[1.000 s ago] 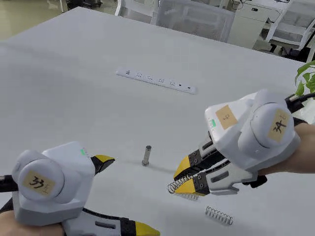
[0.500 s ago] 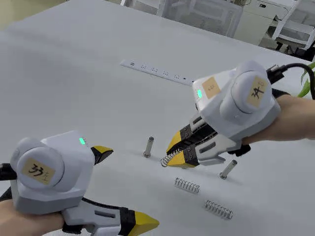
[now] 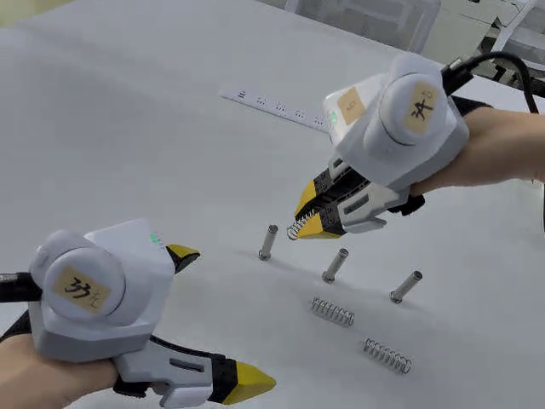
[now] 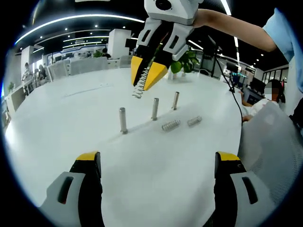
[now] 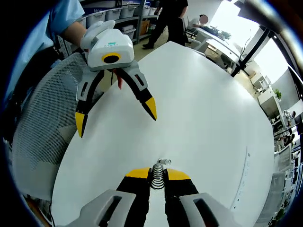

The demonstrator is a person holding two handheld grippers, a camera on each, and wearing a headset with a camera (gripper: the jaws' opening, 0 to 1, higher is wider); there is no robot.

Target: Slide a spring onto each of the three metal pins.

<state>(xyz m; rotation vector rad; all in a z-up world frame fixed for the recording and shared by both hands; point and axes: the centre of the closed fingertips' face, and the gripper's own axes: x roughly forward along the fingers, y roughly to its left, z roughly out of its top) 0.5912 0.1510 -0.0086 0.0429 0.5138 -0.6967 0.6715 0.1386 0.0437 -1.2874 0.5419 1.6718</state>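
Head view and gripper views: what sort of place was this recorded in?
Most likely an open-plan office or lab. There is a big white table with a power strip lying on it, a mesh chair beside the table, and long strip lights on the ceiling.

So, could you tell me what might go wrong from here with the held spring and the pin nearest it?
The right gripper holds the spring with one end sticking out, so it may bend or pop loose as it meets the pin. The pin stands unsupported; a sideways nudge might topple it, and the open left gripper is not steadying it.
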